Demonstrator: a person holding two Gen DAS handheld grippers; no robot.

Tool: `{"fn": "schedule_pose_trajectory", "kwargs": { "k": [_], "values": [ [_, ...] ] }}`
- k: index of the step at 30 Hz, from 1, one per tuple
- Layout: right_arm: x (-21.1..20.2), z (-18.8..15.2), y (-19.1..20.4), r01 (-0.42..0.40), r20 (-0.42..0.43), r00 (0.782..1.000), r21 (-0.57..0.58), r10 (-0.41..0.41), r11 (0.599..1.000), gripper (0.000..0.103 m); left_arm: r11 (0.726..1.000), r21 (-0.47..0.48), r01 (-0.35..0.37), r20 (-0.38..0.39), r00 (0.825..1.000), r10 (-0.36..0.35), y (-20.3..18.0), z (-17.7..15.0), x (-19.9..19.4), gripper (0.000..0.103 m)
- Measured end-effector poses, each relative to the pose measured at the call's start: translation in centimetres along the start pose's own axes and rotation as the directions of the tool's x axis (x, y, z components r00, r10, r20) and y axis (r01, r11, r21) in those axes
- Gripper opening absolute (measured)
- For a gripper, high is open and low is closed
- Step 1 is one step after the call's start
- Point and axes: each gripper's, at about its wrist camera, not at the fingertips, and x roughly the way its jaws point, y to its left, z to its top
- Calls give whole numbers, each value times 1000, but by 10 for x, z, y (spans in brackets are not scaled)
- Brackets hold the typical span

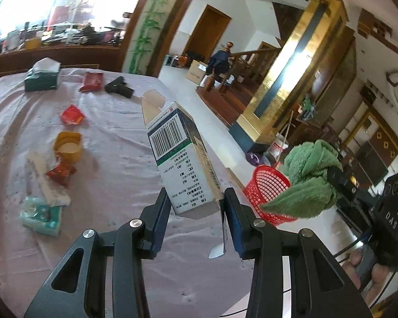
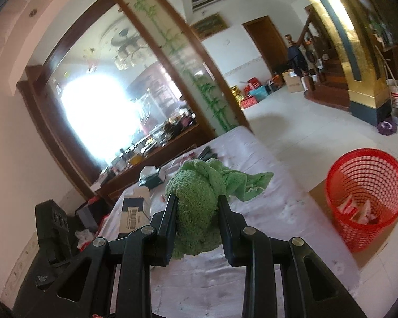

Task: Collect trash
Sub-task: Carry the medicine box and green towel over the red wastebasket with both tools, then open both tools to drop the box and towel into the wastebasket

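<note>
My left gripper [image 1: 196, 200] is shut on a white and green cardboard box [image 1: 180, 156] with a barcode, held tilted above the table, its top flap open. My right gripper [image 2: 197, 202] is shut on a bunched green cloth [image 2: 199, 198], lifted over the table; the same cloth [image 1: 307, 180] shows at the right of the left wrist view. A red mesh basket [image 2: 368, 182] stands on the floor beside the table with some wrappers inside; the basket [image 1: 265, 185] sits just beyond the table edge. Red wrappers [image 1: 72, 115] lie on the table.
On the pale tablecloth [image 1: 114, 164] lie a yellow cap [image 1: 67, 145], a green tissue box [image 1: 42, 78], a black gun-shaped object [image 1: 119, 87], a tissue pack [image 1: 41, 216] and a paper strip. A sheet of cardboard lies under the basket. A person stands far off by the stairs.
</note>
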Motion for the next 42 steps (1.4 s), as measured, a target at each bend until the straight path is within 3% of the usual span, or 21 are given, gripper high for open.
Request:
{"fn": "schedule_pose_trajectory", "kwargs": {
  "k": [15, 23, 30, 35, 42],
  "values": [
    [-41, 38, -80, 104, 85, 990, 83, -111, 991, 31, 982, 148, 116, -76, 991, -106, -88, 11, 65, 39],
    [-49, 52, -133, 163, 98, 979, 142, -177, 976, 31, 955, 180, 236, -178, 963, -204, -127, 19, 127, 39],
    [-45, 49, -194, 211, 50, 973, 200, -225, 957, 31, 931, 236, 278, -263, 941, -214, -171, 14, 189, 39],
    [-33, 49, -227, 236, -9, 971, 213, -239, 948, 31, 930, 222, 294, -297, 928, -223, -178, 12, 218, 40],
    [-20, 50, -248, 299, -72, 954, 173, -291, 938, 31, 932, 224, 285, -320, 925, -206, -190, 0, 242, 40]
  ]
}}
